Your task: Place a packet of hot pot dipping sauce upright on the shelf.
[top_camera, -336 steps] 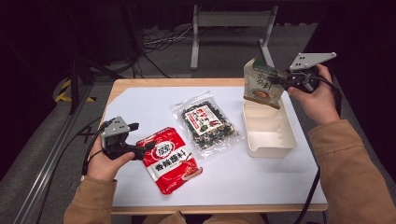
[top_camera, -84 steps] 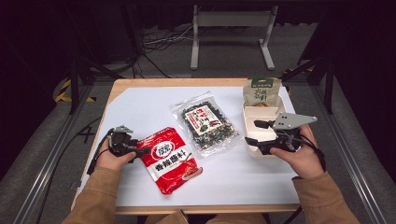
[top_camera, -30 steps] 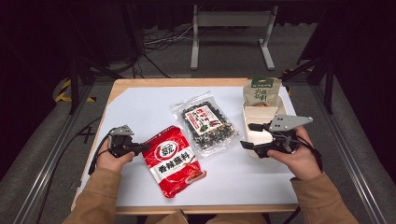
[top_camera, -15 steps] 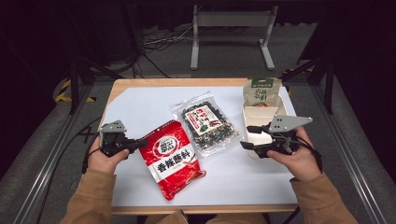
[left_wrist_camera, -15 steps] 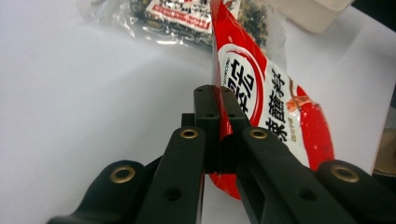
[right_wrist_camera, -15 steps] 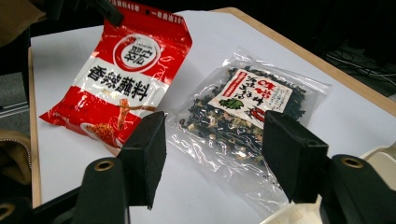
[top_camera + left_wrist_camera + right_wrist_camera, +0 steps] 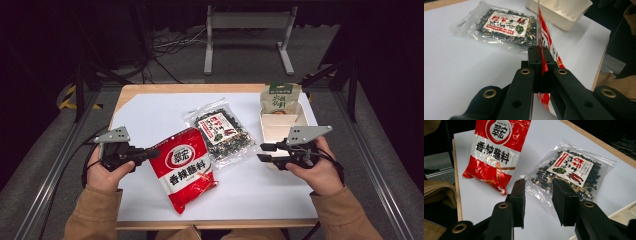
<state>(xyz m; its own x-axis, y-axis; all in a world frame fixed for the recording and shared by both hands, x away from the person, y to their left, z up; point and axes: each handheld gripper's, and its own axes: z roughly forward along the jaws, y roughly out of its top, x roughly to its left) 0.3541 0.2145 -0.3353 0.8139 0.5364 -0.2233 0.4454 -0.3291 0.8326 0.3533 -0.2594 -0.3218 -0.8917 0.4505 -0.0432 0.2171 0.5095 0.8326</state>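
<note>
The red seasoning packet (image 7: pixel 183 172) sits low and left of centre in the high view, its upper left edge clamped in the left tongs (image 7: pixel 150 153), its bottom end close to the near edge of the white desk (image 7: pixel 150 112). From the left gripper view the packet (image 7: pixel 546 42) stands on edge between the clenched jaws, tilted up off the desk top. The clear bag of dried dark greens (image 7: pixel 220 132) lies flat just right of the packet, near the middle of the frame. The right tongs (image 7: pixel 264 152) hover at the lower right of that bag; their jaws have just been closing and stand partly apart with nothing between them. In the right gripper view the bag (image 7: pixel 570 173) lies just beyond the jaw tips, untouched. A cream tray (image 7: pixel 280 131) sits behind the right tongs, at the right of the high view. A green pouch (image 7: pixel 279 99) stands upright at the tray's far end.
</note>
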